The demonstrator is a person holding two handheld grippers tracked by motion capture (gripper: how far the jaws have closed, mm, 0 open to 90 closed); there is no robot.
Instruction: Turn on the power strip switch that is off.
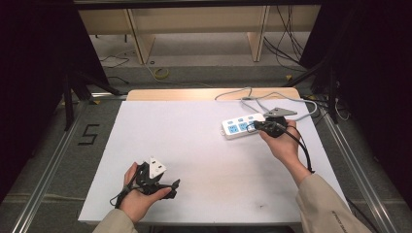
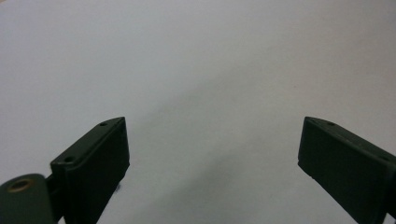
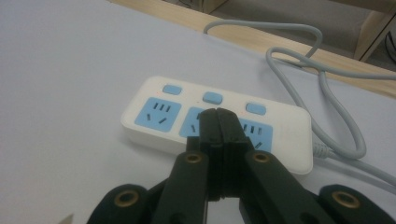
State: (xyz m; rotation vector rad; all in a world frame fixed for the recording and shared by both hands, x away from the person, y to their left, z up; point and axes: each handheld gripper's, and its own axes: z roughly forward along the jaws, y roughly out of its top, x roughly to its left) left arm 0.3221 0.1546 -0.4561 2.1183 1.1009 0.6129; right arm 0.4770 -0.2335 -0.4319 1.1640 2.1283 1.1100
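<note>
The right gripper [image 3: 218, 114], jaws pressed together on nothing, hovers over the middle socket of one white power strip [image 3: 140, 119] at the table's far right. The strip shows three blue sockets and three blue switches. The left gripper [image 2: 212, 149] gapes wide at near left.

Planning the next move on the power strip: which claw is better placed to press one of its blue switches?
Right. The right claw is shut and hovers over the power strip, its tip just below the middle switch. The left claw sits open over bare table far from it.

White power strip [image 3: 289, 140]; blue sockets [image 3: 157, 111]
</note>
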